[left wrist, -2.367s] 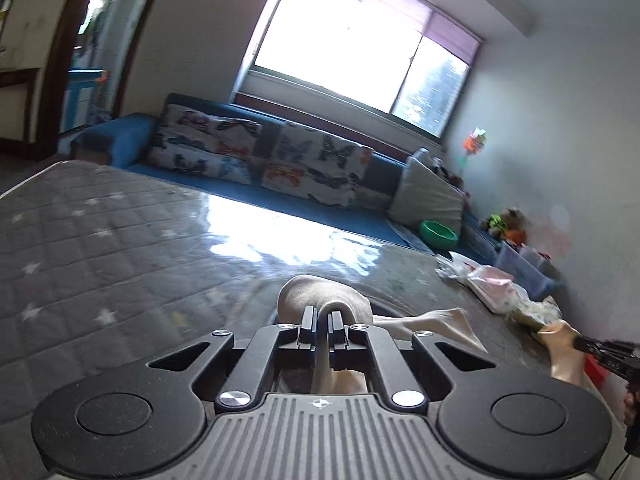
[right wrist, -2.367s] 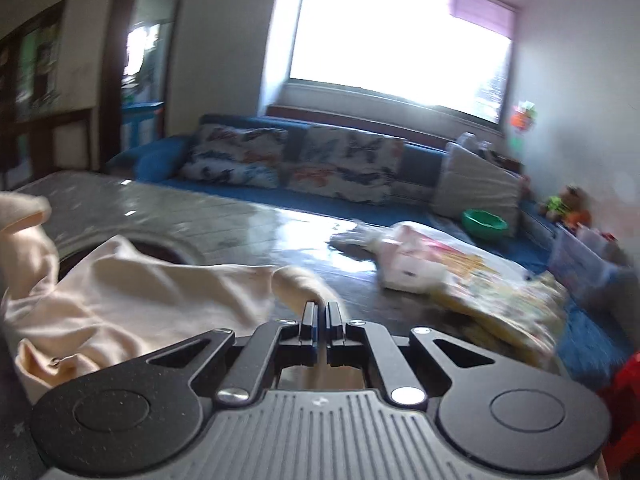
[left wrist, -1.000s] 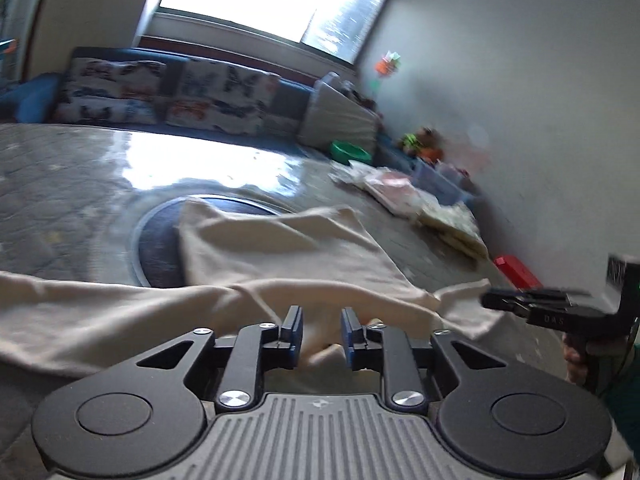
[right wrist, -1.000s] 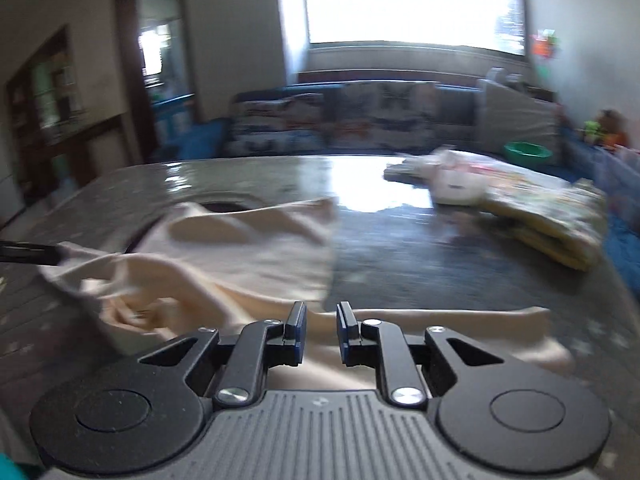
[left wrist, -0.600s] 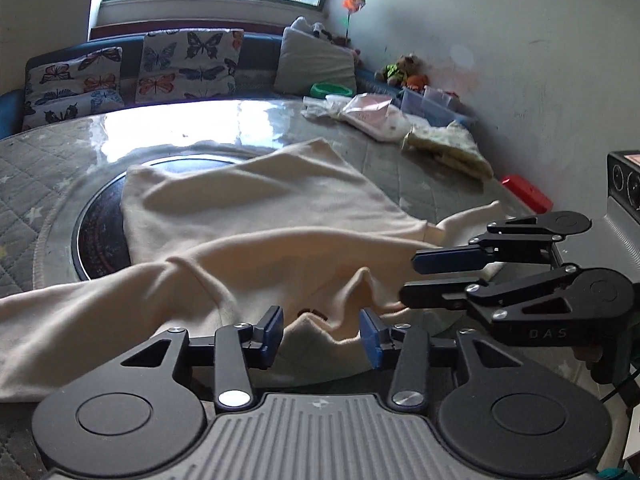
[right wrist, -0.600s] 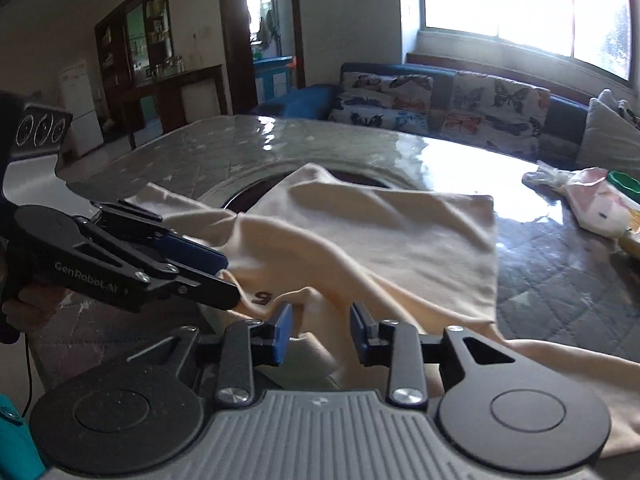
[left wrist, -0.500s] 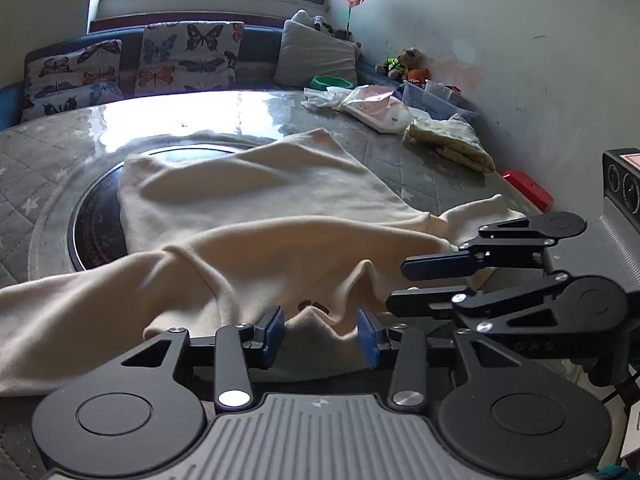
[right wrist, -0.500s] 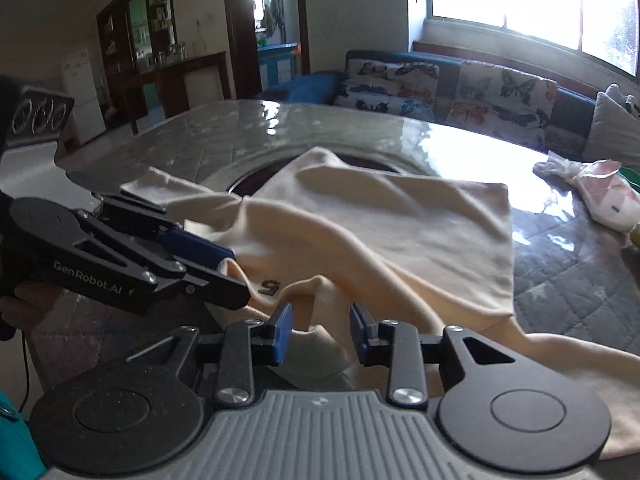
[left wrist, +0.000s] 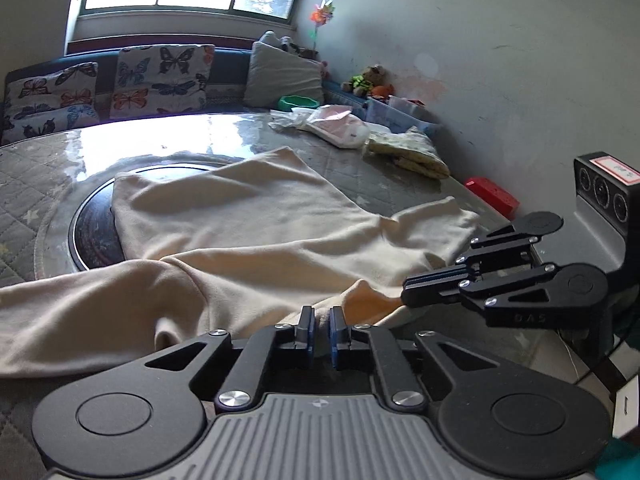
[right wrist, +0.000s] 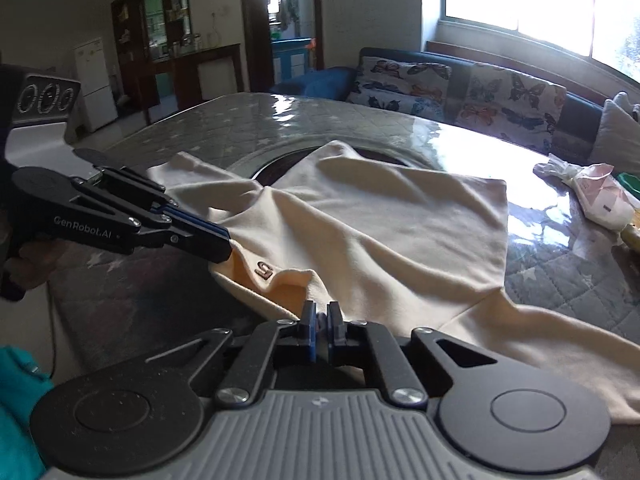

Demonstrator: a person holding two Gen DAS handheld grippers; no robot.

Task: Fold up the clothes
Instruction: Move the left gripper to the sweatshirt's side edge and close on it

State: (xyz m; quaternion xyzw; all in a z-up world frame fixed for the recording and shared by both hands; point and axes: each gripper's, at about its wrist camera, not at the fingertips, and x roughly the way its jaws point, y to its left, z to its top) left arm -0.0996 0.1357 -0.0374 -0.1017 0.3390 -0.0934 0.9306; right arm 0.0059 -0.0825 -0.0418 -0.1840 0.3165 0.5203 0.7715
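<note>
A cream long-sleeved top (left wrist: 248, 224) lies spread on the table, body toward the far side, sleeves out to both sides. Its near neckline edge (right wrist: 280, 280), with a small printed mark, faces me. In the left wrist view my left gripper (left wrist: 320, 314) has its jaws closing, pinched on that near edge. My right gripper (left wrist: 406, 290) comes in from the right, gripping the same edge. In the right wrist view my right gripper (right wrist: 319, 308) has its jaws closing, with cloth nipped between the pads. My left gripper (right wrist: 228, 246) bites the edge at the left.
The table (left wrist: 40, 184) has a grey quilted cover under glass and a dark round turntable (left wrist: 92, 224) partly under the top. Other clothes (left wrist: 340, 126) and a yellow folded piece (left wrist: 408, 152) lie at the far right. A sofa (left wrist: 160, 76) stands behind.
Both grippers stood open around the near edge of the top half a second ago. Now both have closed on it, and the edge is lifted slightly between them.
</note>
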